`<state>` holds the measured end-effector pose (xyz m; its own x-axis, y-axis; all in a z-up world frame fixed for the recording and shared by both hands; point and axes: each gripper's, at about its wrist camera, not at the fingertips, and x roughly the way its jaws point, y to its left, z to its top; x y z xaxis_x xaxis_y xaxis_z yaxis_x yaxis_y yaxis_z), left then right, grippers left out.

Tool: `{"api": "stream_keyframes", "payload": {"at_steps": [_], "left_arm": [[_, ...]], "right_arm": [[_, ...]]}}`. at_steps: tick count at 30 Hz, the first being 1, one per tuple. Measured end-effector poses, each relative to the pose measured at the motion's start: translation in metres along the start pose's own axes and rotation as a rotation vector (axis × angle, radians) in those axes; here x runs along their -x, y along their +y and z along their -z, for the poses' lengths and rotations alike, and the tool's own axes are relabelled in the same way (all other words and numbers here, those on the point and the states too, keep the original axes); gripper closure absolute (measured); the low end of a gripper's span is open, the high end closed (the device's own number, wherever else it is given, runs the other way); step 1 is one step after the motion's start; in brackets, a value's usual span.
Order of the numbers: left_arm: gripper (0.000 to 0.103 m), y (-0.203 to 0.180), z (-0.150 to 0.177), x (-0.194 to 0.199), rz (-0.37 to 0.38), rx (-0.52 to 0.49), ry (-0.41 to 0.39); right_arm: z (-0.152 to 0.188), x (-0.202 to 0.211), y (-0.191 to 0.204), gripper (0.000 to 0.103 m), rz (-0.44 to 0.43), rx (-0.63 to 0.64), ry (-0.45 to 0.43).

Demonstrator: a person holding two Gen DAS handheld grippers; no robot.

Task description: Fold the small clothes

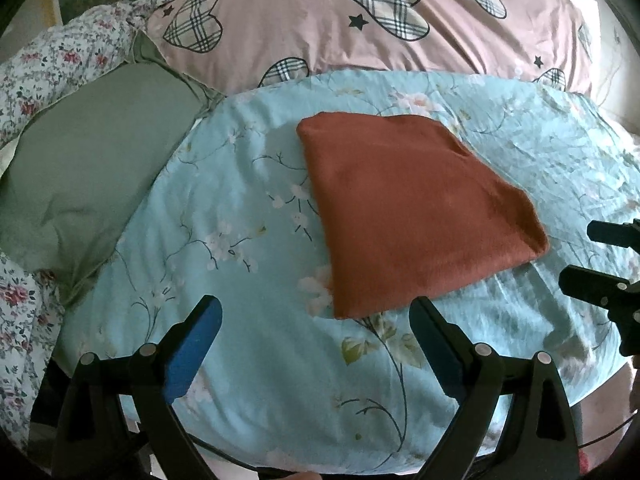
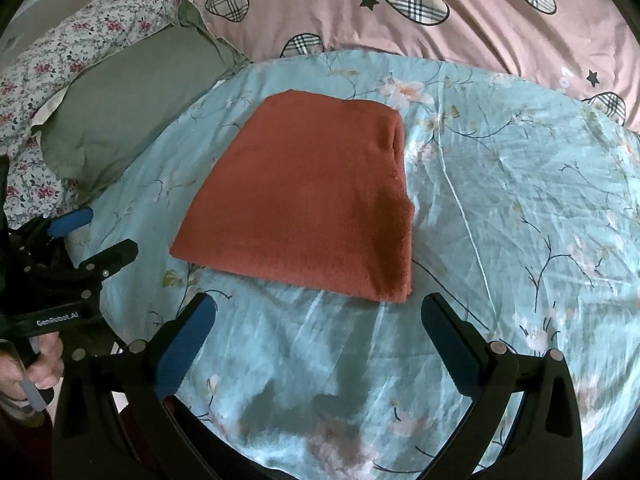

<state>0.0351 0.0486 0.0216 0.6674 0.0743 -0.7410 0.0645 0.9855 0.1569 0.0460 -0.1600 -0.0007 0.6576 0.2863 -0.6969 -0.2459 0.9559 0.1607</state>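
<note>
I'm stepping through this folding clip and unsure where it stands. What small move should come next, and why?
Probably draw both grippers back and leave it. The rust-red cloth already lies as a flat, squared packet on the blue floral sheet. The left gripper and right gripper both stand open and empty, just short of its near edge.

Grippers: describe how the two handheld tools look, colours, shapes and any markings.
Both match. The left gripper has a black frame with two long jaws lined with blue pads and round silver pins at the pivots. The right gripper is built the same. In the right wrist view the left tool's black body carries white lettering, GenRobot.AI, and a hand grips a grey trigger under it.
</note>
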Motion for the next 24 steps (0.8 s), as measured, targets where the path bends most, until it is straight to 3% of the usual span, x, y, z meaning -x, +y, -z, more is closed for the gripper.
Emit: {"api": "stream_keyframes", "payload": {"at_steps": [24], "left_arm": [[0.008,-0.007,0.003,-0.003,0.02,0.01,0.019]], "right_arm": [[0.002,-0.004,0.004,0.0,-0.008,-0.012,0.016]]}}
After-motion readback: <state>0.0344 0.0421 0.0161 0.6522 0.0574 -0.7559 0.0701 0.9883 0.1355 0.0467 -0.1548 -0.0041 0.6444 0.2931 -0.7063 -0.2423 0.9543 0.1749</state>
